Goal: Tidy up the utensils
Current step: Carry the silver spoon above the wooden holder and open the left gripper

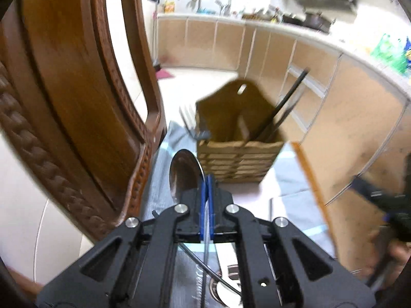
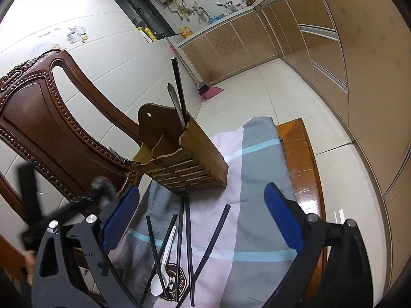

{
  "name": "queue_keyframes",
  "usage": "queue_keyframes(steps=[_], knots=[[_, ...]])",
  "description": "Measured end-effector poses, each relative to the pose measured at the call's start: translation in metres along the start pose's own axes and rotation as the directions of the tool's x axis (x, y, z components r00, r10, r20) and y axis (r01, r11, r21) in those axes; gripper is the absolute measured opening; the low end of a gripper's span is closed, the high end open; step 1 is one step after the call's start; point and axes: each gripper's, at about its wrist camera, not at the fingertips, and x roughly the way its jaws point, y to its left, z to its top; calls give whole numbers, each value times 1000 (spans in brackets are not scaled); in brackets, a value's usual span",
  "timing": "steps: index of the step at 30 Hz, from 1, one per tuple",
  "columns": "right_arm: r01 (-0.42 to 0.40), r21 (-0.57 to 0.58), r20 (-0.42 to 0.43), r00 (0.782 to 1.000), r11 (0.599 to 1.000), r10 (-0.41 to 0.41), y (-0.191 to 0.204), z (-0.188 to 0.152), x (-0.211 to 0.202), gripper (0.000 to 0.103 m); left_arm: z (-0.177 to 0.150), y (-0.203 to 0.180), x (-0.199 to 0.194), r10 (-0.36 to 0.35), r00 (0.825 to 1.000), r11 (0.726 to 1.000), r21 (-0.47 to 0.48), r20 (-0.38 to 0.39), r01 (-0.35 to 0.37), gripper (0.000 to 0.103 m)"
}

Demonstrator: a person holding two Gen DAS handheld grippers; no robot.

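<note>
Gripping a metal spoon [image 1: 185,172], left gripper [image 1: 206,192] jaws; right gripper [image 2: 203,220] jaws agape over chopsticks [image 2: 188,243].

Left hand-held gripper [image 1: 207,179] pinches a metal spoon [image 1: 183,170] — bowl forward; wooden utensil holder [image 1: 237,151] just ahead.

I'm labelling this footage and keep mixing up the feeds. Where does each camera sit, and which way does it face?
Left wrist: rides the left claw, looking along its shut fingers, which grip a metal spoon, toward the wooden utensil holder.
Right wrist: rides the open right claw, looking down over black chopsticks and a white spoon on the cloth.
Shared: the holder, chair and kitchen cabinets.
</note>
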Motion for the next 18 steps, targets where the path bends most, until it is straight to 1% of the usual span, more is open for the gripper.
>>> queue_keyframes(steps=[3,4,5,7,9,11,14,15,17,18], knots=[[7,5,-2,1000,1000,-7,-2,-1,0,95,14,-8,-42,-41,998,999,19,49,41,1],[9,7,-1,1000,1000,-9,-3,-1,0,95,20,-11,-45,-49,997,999,27,59,48,1],[11,9,0,1000,1000,-11,-4,-2,0,95,24,-14,-56,-58,996,998,37,73,55,1],[15,13,0,1000,1000,-15,-5,-2,-1,95,32,-16,-81,-86,991,996,35,101,83,1],[17,17,-2,1000,1000,-17,-7,-2,0,95,44,-19,-99,-125,983,992,23,136,123,1],[18,20,-5,1000,1000,-18,-8,-2,0,95,61,-18,-113,-156,970,988,11,187,157,1],[21,22,-7,1000,1000,-21,-9,-2,0,95,85,-13,-118,-231,939,968,-34,255,248,1],[22,22,-8,1000,1000,-21,-9,-2,0,95,94,-11,-115,-251,929,961,-49,272,273,1],[23,24,-10,1000,999,-23,-10,-2,1,95,107,-9,-102,-273,918,949,-75,289,306,1],[24,25,-10,1000,999,-23,-11,-3,1,95,115,-9,-98,-282,907,944,-80,313,321,1]])
